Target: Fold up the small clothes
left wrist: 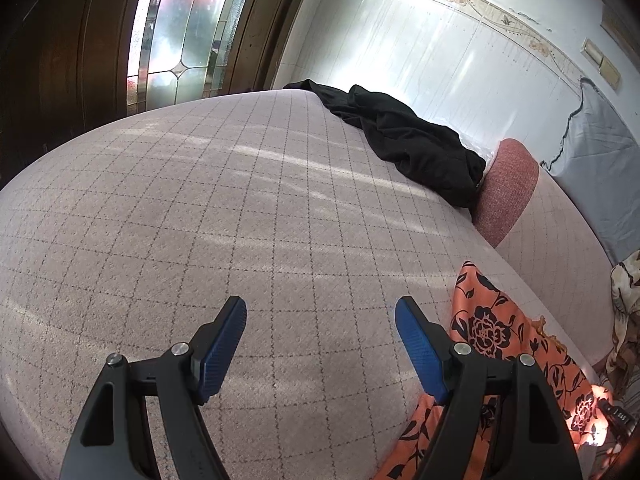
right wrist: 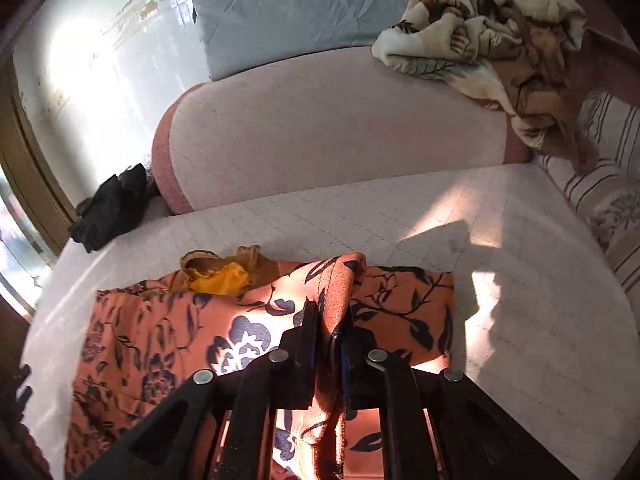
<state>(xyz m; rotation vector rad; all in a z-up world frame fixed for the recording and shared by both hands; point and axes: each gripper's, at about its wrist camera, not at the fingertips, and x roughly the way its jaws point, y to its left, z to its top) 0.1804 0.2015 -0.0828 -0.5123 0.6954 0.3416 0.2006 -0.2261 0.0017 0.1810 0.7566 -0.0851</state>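
Left view: left tool spread wide and empty over the checked bed, the orange floral garment just right of it, touching nothing. Right view: right tool clamped shut on a raised ridge of the orange floral garment, spread flat on the bed; likely light, limp and slightly slick, so best pinched at a hem or corner.

Left gripper jaws spread; right gripper clamped.
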